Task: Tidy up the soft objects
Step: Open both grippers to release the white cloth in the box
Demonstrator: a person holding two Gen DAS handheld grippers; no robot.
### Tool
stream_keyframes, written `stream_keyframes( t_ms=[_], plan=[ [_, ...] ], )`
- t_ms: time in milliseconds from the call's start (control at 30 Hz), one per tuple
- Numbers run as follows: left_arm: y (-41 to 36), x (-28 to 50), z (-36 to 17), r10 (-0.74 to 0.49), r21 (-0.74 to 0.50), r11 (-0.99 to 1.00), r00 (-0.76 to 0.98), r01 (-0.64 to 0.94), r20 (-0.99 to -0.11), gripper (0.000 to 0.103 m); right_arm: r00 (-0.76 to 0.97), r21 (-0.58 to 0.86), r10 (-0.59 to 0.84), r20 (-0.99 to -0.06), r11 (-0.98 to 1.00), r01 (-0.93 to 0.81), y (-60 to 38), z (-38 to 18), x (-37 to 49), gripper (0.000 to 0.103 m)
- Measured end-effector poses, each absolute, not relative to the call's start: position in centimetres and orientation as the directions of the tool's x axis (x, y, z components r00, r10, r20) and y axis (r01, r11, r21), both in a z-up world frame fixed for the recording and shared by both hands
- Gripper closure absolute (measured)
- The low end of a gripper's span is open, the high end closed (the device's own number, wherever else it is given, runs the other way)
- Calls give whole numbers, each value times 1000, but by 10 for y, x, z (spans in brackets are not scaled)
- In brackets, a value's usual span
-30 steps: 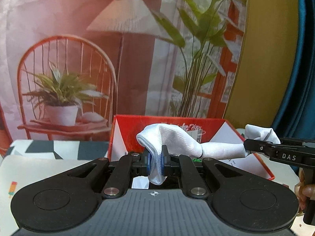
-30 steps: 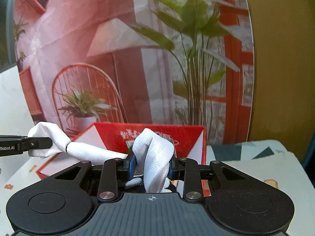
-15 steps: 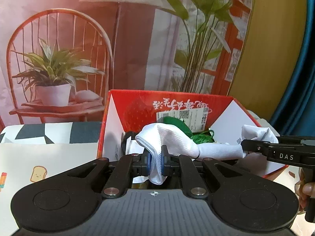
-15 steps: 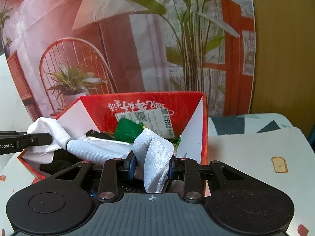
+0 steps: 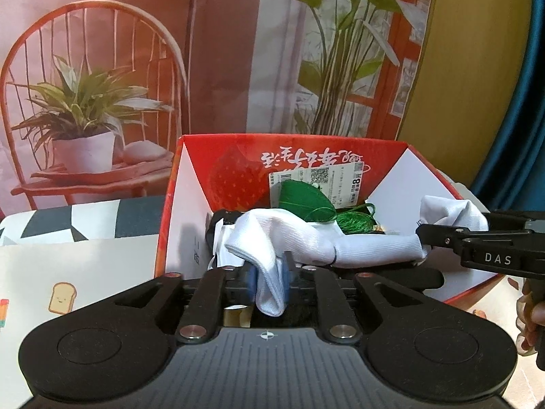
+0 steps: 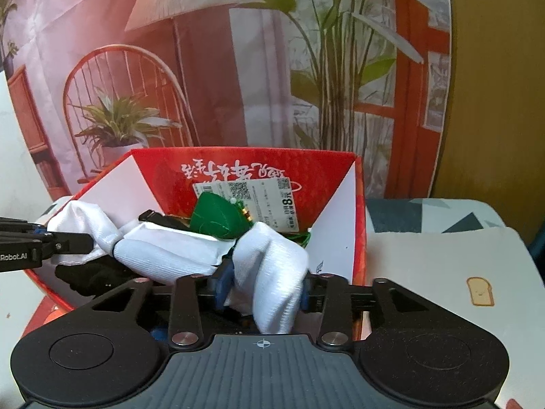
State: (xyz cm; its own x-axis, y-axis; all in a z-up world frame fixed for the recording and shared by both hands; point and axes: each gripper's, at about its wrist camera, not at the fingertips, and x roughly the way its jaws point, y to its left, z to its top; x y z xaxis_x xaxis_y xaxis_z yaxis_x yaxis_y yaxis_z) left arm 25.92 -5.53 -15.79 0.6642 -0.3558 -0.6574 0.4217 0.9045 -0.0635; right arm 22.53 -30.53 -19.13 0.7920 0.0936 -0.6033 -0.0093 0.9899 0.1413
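A white cloth (image 5: pixel 340 245), knotted in the middle, stretches across the open red box (image 5: pixel 238 153) and rests low on its contents. My left gripper (image 5: pixel 269 277) has one end of the cloth between its blue pads; its jaws are opening, and the fabric still fills the gap. My right gripper (image 6: pixel 265 286) has the other bunched end (image 6: pixel 272 266) between its pads, and its jaws are opening too. Each gripper shows in the other's view: the right gripper (image 5: pixel 422 237) and the left gripper (image 6: pixel 90 243). A green stuffed piece (image 6: pixel 214 218) and a black fabric item (image 6: pixel 85 276) lie inside.
The red box's far wall (image 6: pixel 238 160) bears a white label (image 6: pixel 259 194). It stands on a table cover (image 5: pixel 85 272) printed with toast figures. A printed backdrop (image 5: pixel 102 68) of a chair and plants hangs behind. A person's hand (image 5: pixel 531 313) is at the right edge.
Both grippers have sunk toward the box, bringing the cloth from above its rim down onto the contents. Both pairs of jaws now stand wider around the cloth ends.
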Motion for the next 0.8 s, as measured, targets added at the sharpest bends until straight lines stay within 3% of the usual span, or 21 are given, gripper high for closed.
stream_keyframes(
  t_ms=[67,167,233,433,800],
  plan=[
    [-55,257,-156,-356,-55,903,671,426,-650,42,801,134,89,-592,991,-11,-303,-189,223,51],
    [-54,249,-149,-356,-41,902,689,429,-631,24,815,129,100,-571,991,-32,-300,-183,217,33],
    [-52,244,-144,-361,-42,901,694,431,-623,17,825,112,101,-556,993,-45,-297,-179,211,21],
    [-43,223,-133,-363,-58,910,723,410,-587,4,849,80,103,-518,994,-71,-286,-169,192,1],
    [-18,183,-138,-343,-93,930,746,356,-570,2,885,68,95,-456,995,-72,-274,-177,140,1]
  ],
)
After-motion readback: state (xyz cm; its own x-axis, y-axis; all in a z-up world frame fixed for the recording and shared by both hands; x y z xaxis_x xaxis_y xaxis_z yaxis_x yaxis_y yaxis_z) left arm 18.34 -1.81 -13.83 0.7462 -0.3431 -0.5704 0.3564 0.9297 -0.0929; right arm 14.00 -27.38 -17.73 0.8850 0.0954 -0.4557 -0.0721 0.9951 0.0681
